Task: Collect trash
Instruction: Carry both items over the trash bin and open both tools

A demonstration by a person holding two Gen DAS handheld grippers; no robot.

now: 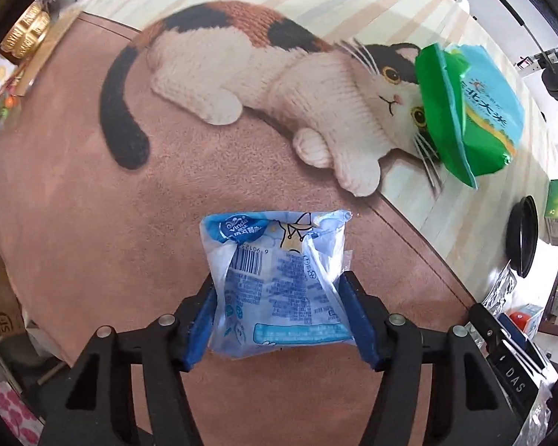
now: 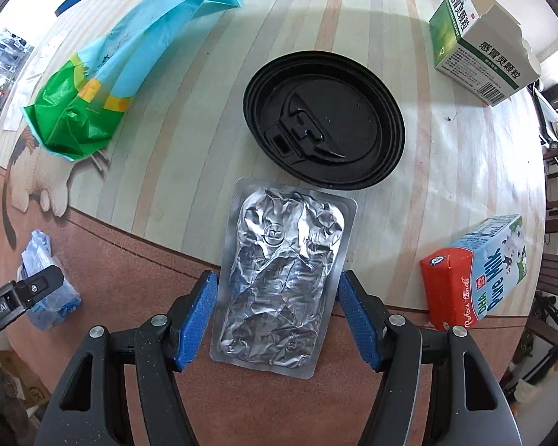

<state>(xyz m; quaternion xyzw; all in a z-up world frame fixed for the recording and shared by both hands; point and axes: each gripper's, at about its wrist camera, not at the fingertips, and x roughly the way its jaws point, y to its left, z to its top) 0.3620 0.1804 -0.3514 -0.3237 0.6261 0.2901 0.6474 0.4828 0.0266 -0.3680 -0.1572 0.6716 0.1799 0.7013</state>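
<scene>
In the left wrist view a crumpled blue tissue wrapper lies between the blue pads of my left gripper; the pads sit at its two sides and the jaws are open around it. In the right wrist view a silver foil blister pack lies flat between the pads of my right gripper, which is open with small gaps on both sides. The tissue wrapper and my left gripper's finger also show at the left of the right wrist view.
On the cat-print table mat lie a green and blue rice bag, a black cup lid, a green and white medicine box and a red and blue milk carton. Clutter lines the left edge.
</scene>
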